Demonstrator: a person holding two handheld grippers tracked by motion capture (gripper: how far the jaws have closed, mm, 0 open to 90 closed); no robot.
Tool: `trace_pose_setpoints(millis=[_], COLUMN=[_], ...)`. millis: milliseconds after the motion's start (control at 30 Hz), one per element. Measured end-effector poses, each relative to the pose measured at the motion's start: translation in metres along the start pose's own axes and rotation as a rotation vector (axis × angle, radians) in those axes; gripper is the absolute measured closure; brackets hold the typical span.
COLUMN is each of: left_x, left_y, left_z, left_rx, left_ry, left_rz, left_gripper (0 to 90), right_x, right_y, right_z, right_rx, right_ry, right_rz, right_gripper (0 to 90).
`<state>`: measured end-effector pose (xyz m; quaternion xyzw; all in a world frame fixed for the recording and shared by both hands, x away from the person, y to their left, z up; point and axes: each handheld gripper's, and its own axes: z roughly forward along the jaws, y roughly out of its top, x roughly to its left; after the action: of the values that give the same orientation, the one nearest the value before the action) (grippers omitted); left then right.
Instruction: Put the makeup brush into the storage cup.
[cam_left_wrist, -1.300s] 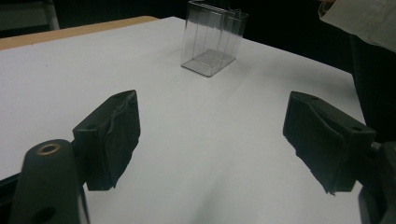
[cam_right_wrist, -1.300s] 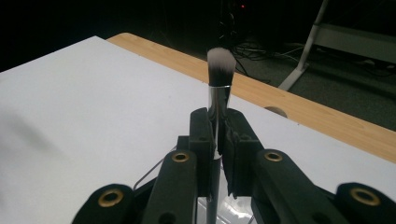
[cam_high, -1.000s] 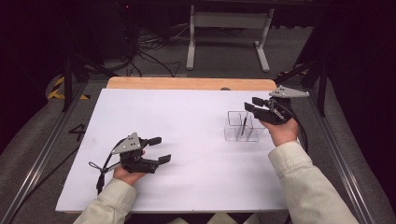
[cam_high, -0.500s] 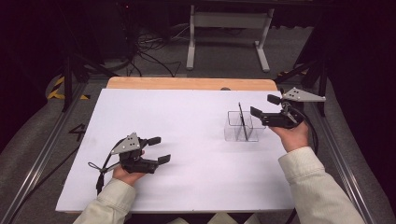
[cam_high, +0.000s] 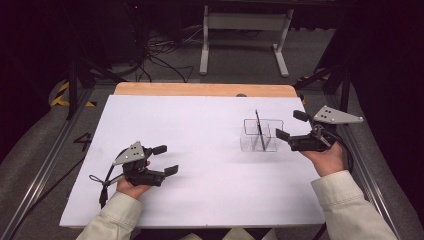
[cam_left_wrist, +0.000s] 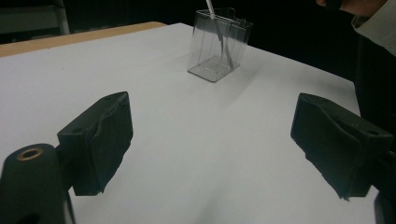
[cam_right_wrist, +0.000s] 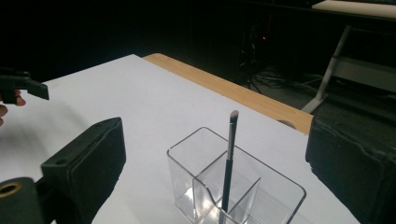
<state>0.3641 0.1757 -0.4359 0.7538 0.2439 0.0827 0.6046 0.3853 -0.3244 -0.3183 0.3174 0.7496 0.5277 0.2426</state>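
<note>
A clear plastic two-compartment holder (cam_high: 261, 135) stands on the white table sheet (cam_high: 200, 150) at the right. A thin dark brush (cam_high: 259, 129) stands nearly upright inside it, beside the divider; the brush (cam_right_wrist: 229, 161) pokes above the holder (cam_right_wrist: 233, 182). My right gripper (cam_high: 292, 125) is open just right of the holder, its jaws wide apart and holding nothing. My left gripper (cam_high: 166, 160) rests open at the front left, far from the holder (cam_left_wrist: 217, 44), with the brush (cam_left_wrist: 219, 32) leaning in it.
A wooden table edge (cam_high: 200, 89) runs along the back of the sheet. Metal rails (cam_high: 45, 160) flank the table. Cables (cam_high: 155, 60) and a grey stand (cam_high: 245, 22) lie on the floor behind.
My right gripper has drawn back to the right, away from the holder, leaving the brush standing in it. The left gripper has stayed put.
</note>
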Motion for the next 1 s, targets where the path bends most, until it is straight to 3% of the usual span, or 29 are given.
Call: trace_pose_setpoints(millis=[367, 600, 1000], left_x=[-0.005, -0.007, -0.012], left_y=[0.002, 0.002, -0.005], left_z=[-0.012, -0.018, -0.031], left_rx=[-0.006, -0.010, -0.016], left_ry=[-0.008, -0.011, -0.009], left_rz=[0.008, 0.008, 0.011], left_gripper=[12.7, 12.1, 11.7], right_x=[0.014, 0.020, 0.031], right_y=[-0.030, -0.046, -0.071], right_z=[-0.005, -0.004, 0.006], right_rx=[-0.041, -0.066, -0.052], right_ry=[0.060, 0.074, 0.107], right_rz=[-0.014, -0.012, -0.018], right_gripper=[3.6, 2.9, 1.7])
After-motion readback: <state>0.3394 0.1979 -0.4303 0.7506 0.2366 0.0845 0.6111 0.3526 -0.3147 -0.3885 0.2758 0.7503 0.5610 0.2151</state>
